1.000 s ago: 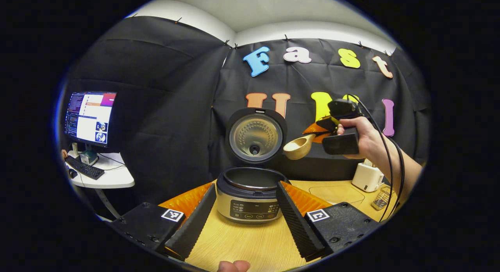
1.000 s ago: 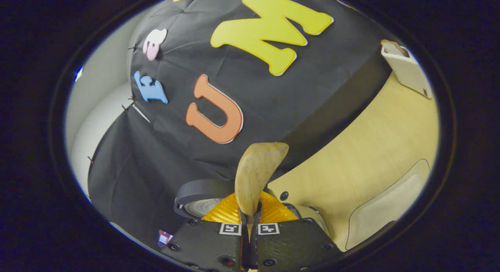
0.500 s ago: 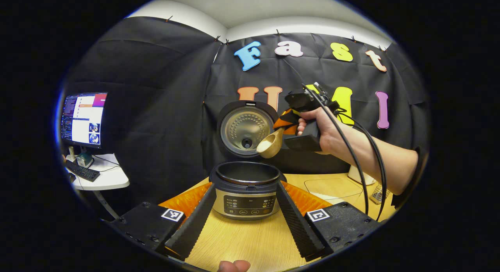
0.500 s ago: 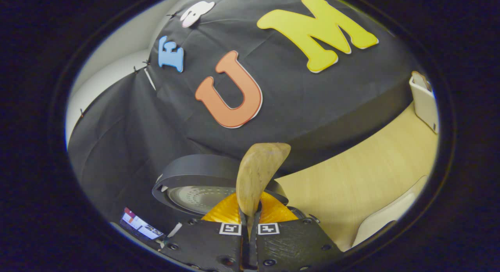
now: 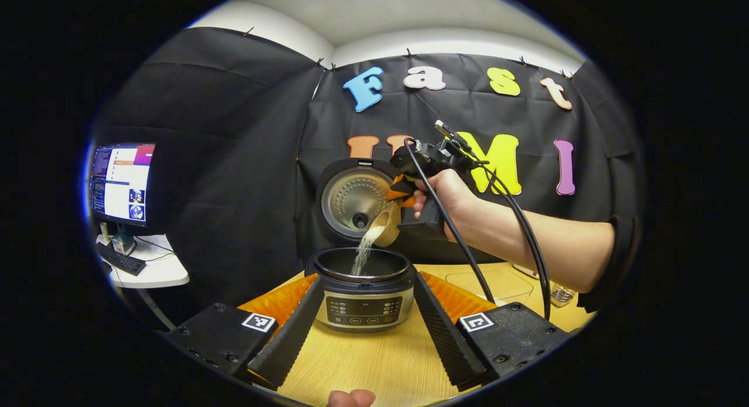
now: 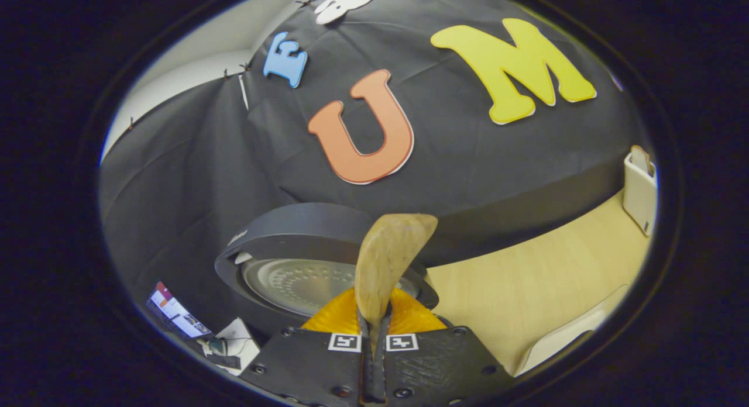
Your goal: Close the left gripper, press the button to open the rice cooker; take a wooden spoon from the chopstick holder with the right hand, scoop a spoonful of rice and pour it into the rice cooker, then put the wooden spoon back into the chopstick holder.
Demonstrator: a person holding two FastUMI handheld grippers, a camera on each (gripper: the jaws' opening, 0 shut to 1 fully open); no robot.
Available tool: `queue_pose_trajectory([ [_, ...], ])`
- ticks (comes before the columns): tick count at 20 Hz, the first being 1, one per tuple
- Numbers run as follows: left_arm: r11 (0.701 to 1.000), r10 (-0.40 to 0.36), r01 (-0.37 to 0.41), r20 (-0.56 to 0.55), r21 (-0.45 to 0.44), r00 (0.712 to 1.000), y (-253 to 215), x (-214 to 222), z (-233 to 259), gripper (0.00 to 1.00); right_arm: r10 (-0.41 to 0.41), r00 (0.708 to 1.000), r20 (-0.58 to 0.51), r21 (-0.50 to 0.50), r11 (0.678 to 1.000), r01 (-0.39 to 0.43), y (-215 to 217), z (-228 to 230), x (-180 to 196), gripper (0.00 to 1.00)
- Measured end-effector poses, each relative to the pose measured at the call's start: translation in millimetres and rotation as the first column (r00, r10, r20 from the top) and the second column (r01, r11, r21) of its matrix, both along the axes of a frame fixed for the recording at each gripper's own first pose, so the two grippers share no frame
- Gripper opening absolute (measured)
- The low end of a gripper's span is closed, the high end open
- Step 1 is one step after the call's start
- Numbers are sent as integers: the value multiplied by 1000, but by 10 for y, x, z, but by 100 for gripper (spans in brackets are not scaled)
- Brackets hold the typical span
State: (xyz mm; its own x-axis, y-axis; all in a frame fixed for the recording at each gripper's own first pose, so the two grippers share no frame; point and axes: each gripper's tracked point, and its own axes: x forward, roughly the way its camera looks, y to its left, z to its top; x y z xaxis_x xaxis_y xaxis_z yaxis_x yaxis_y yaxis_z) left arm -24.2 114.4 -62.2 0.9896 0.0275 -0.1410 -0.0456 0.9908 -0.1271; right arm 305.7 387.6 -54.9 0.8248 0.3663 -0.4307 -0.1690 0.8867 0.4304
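The rice cooker (image 5: 363,290) stands on the wooden table with its lid (image 5: 351,199) raised. A hand holds my right gripper (image 5: 402,192) just above the pot's right rim. It is shut on the wooden spoon (image 5: 383,228), which is tipped down, and a thin stream of rice (image 5: 364,254) falls into the pot. In the right gripper view the spoon (image 6: 386,261) sticks up from my right gripper (image 6: 374,337), with the lid (image 6: 304,261) behind it. My left gripper (image 5: 367,337) is open, its fingers either side of the cooker's front and apart from it.
The white chopstick holder (image 6: 639,190) stands at the table's far right by the wall. A pale mat (image 5: 497,281) and a small wire rack (image 5: 562,293) lie right of the cooker. A monitor (image 5: 120,182) sits on a white side table (image 5: 155,269) at the left.
The right gripper has carried the spoon left from beside the lid to over the pot and tipped it. Rice now pours out. The left gripper has stayed open in place.
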Motion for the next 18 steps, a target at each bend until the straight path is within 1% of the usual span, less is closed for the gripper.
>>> queue_pose_trajectory([
  [2, 1000, -13, 13, 4, -18, 1000, -44, -4, 29, 98, 8, 1000, 21, -28, 1000, -7, 38, 3, -36, 1],
  [5, 1000, -8, 8, 21, 0, 1000, -24, -34, 95, 99, 15, 997, 71, -76, 997, -10, 31, 113, -45, 1],
  [6, 1000, -7, 7, 24, 4, 1000, -28, -37, 106, 98, 18, 996, 84, -89, 996, -10, 33, 143, -59, 2],
  [7, 1000, -7, 7, 26, 6, 1000, -23, -46, 115, 98, 23, 995, 96, -108, 994, -12, 37, 166, -68, 1],
  [10, 1000, -14, 14, 34, 5, 999, -44, -62, 153, 98, 43, 992, 123, -162, 986, -22, 41, 192, -100, 1],
  [11, 1000, -12, 12, 38, 5, 999, -36, -74, 172, 98, 48, 990, 130, -179, 984, -24, 44, 194, -103, 2],
  [12, 1000, -10, 10, 43, 5, 999, -18, -85, 189, 98, 53, 989, 138, -200, 979, -25, 39, 191, -116, 1],
  [14, 1000, -8, 8, 49, 4, 999, -16, -96, 212, 98, 71, 985, 156, -246, 969, -31, 59, 200, -134, 1],
  [15, 1000, -10, 9, 53, 4, 999, -19, -103, 225, 98, 81, 982, 168, -268, 963, -34, 79, 208, -144, 2],
  [16, 1000, -13, 13, 54, 6, 998, -38, -103, 236, 98, 93, 979, 182, -291, 956, -37, 102, 213, -157, 1],
  [18, 1000, -15, 14, 54, 11, 998, -46, -112, 238, 98, 123, 971, 204, -339, 940, -48, 163, 222, -212, 1],
])
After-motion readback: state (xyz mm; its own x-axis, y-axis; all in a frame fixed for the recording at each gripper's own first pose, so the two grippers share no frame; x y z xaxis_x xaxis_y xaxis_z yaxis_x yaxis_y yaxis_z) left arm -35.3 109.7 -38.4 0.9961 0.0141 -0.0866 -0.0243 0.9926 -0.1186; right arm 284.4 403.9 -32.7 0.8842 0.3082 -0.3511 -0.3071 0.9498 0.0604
